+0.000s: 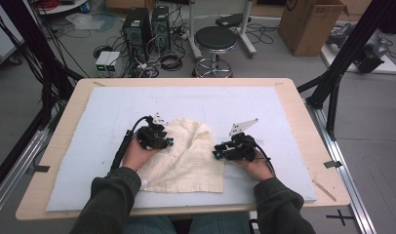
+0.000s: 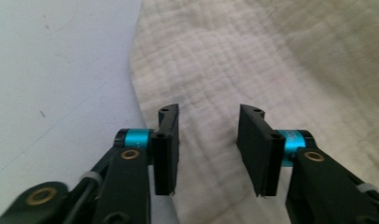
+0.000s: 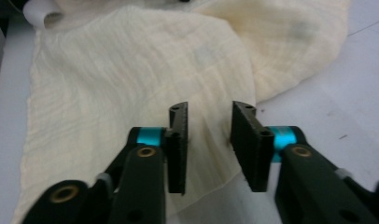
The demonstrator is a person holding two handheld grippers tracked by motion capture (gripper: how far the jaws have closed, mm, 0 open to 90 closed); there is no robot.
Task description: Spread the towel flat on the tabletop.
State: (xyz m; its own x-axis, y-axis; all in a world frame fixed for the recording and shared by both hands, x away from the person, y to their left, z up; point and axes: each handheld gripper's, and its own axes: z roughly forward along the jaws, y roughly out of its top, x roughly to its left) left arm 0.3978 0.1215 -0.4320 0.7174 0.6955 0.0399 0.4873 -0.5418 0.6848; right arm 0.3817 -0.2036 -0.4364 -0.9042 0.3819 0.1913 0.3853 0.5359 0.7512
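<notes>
Cloth (image 1: 186, 156): one pc, cream-yellow, crinkled gauze weave. Lies on pale blue mat (image 1: 264, 105) atop desk, near front edge, approx centre. Lower part flat, roughly square; upper part folded over and rumpled, w/ raised ridge. Edges uneven.

1 cloth (image 1: 186, 156), 2 tools: left tool (image 1: 169, 143), right tool (image 1: 216, 153); 1 mat (image 1: 113, 102), 1 table (image 1: 64, 122).
</notes>
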